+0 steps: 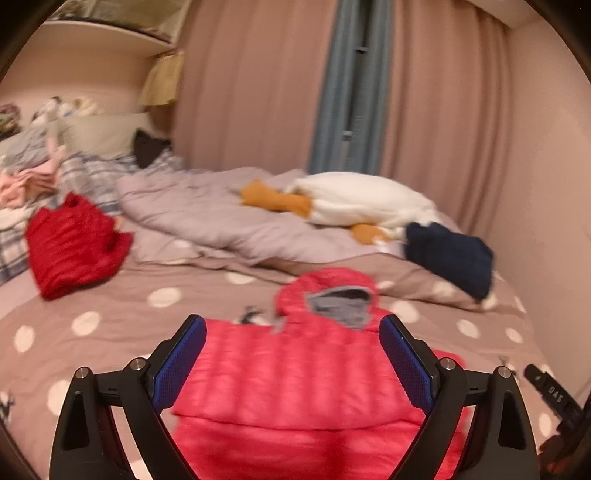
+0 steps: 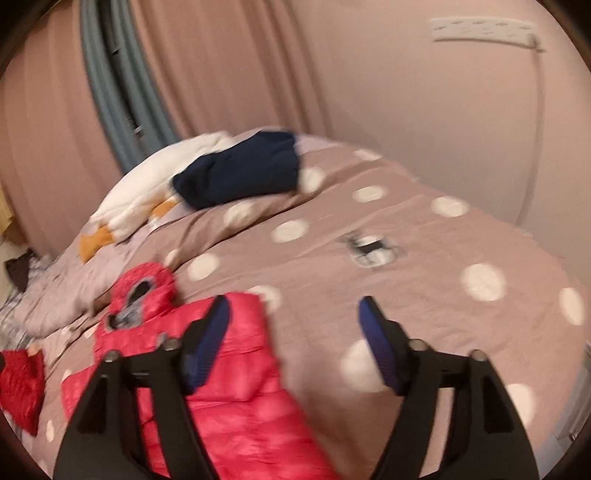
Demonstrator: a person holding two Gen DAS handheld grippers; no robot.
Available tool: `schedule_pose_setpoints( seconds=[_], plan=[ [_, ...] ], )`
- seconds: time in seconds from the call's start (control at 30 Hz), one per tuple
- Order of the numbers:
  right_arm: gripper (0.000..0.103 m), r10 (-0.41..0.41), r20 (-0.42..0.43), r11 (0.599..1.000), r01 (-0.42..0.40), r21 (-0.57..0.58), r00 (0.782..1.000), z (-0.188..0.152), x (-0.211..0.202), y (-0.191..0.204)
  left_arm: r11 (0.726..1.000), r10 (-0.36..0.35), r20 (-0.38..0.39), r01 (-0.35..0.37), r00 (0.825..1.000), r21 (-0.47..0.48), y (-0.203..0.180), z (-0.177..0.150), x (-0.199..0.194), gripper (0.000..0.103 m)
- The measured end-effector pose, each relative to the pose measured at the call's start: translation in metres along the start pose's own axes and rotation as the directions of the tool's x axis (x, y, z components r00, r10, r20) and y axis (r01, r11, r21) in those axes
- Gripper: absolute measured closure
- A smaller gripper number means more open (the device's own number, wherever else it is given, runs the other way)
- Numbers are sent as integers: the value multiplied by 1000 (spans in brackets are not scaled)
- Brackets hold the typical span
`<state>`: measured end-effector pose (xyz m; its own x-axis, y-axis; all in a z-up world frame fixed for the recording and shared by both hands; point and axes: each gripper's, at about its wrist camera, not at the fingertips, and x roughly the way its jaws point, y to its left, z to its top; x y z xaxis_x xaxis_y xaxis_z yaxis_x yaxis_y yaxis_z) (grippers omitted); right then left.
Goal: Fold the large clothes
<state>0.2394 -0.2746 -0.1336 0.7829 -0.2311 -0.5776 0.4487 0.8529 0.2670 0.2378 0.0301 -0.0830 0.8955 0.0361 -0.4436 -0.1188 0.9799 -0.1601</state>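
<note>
A pink hooded puffer jacket (image 1: 295, 373) lies spread on the bed (image 1: 110, 295), hood (image 1: 332, 291) pointing toward the far end, its grey lining showing in the hood opening. A crosswise fold line or panel edge runs across the body low in the left wrist view; the pictures are too blurred to say more about it.

The left tool (image 1: 291, 363) hangs over the jacket's body with its blue-padded fingers (image 1: 181, 365) spread wide, holding nothing; the quilted fabric shows between them. The right tool (image 2: 295, 343) is likewise spread wide and empty: its left finger (image 2: 207, 347) sits over the jacket's right edge, while its other finger is over bare bedcover. Whether either tool touches the cloth cannot be told.

The bedcover is taupe with large white dots and a small dark printed figure (image 2: 369, 247). To the jacket's left, well apart, lies a crumpled red quilted garment (image 1: 74, 243). Beyond the hood, a rumpled lilac-grey duvet (image 1: 207, 218) crosses the bed, and on it rests a white plush goose (image 1: 362, 203) with orange feet. A folded navy garment (image 1: 450, 258) lies just beside the goose. Farther left are plaid bedding (image 1: 92, 173) and a heap of pale clothes (image 1: 22, 181). Pink curtains (image 1: 251, 85) hang behind, and a white power strip (image 2: 484, 29) is on the wall.
</note>
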Motion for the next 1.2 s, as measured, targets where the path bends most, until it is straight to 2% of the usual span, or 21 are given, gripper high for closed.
schedule_pose_setpoints(
  seconds=[0.07, 0.13, 0.2, 0.23, 0.27, 0.3, 0.33, 0.37, 0.4, 0.47, 0.6, 0.63, 0.67, 0.7, 0.73, 0.77, 0.8, 0.83, 0.9, 1.07, 1.2],
  plan=[
    [21, 87, -73, 996, -90, -28, 994, -11, 24, 30, 998, 62, -12, -62, 998, -16, 14, -3, 7, 9],
    [22, 174, -167, 980, -187, -68, 970, -30, 53, 67, 996, 86, -40, -87, 995, -31, 23, -7, 12, 9],
    [25, 187, -257, 966, -224, -125, 948, -52, 81, 98, 993, 101, -64, -105, 993, -47, 35, -12, 16, 9],
    [31, 168, -319, 958, -230, -169, 933, -68, 103, 114, 992, 116, -67, -120, 991, -46, 39, -14, 16, 9],
    [60, 126, -367, 956, -212, -203, 922, -82, 121, 123, 990, 130, -67, -133, 989, -41, 43, -15, 14, 9],
    [68, 93, -390, 956, -191, -222, 916, -91, 133, 128, 988, 148, -64, -150, 987, -30, 47, -15, 13, 9],
    [72, 90, -359, 956, -181, -230, 929, -93, 131, 128, 985, 168, -57, -169, 984, -12, 50, -16, 13, 9],
    [86, 100, -335, 953, -187, -237, 937, -90, 124, 128, 983, 186, -51, -186, 981, 2, 52, -17, 14, 9],
    [87, 109, -313, 951, -191, -243, 943, -83, 116, 126, 979, 205, -50, -204, 978, 11, 54, -17, 16, 9],
    [86, 96, -241, 950, -161, -267, 966, -63, 95, 116, 969, 248, -73, -248, 966, 17, 56, -19, 23, 9],
    [84, 79, -137, 957, -113, -266, 987, -38, 70, 79, 984, 180, -101, -178, 978, 22, 50, -38, 40, 9],
    [81, 45, -129, 957, -79, -278, 991, -40, 75, 69, 987, 161, -117, -159, 980, 27, 46, -46, 49, 10],
    [72, 2, -145, 955, -45, -293, 989, -45, 83, 63, 989, 150, -139, -147, 979, 33, 44, -52, 57, 17],
    [71, -35, -167, 953, -17, -303, 985, -50, 94, 57, 989, 144, -174, -139, 974, 43, 40, -61, 69, 23],
    [69, -45, -212, 952, -22, -304, 976, -59, 108, 49, 989, 143, -217, -132, 966, 65, 35, -73, 85, 31],
    [68, -32, -229, 953, -39, -299, 973, -66, 115, 43, 988, 144, -249, -128, 958, 82, 33, -80, 97, 34],
    [66, -20, -223, 953, -48, -298, 975, -72, 119, 39, 987, 150, -298, -124, 943, 104, 31, -93, 115, 34],
    [66, -20, -199, 949, -44, -312, 980, -78, 121, 37, 985, 158, -319, -126, 934, 120, 30, -106, 128, 35],
    [63, -31, -174, 939, -31, -344, 984, -83, 123, 43, 985, 154, -324, -121, 933, 121, 32, -123, 141, 35],
    [59, -56, -145, 927, -2, -375, 988, -95, 127, 46, 992, 127, -326, -110, 937, 70, 41, -124, 142, 29],
    [58, -29, -149, 939, -24, -344, 988, -92, 125, 38, 989, 147, -332, -138, 932, 50, 48, -127, 143, 17]
  ],
)
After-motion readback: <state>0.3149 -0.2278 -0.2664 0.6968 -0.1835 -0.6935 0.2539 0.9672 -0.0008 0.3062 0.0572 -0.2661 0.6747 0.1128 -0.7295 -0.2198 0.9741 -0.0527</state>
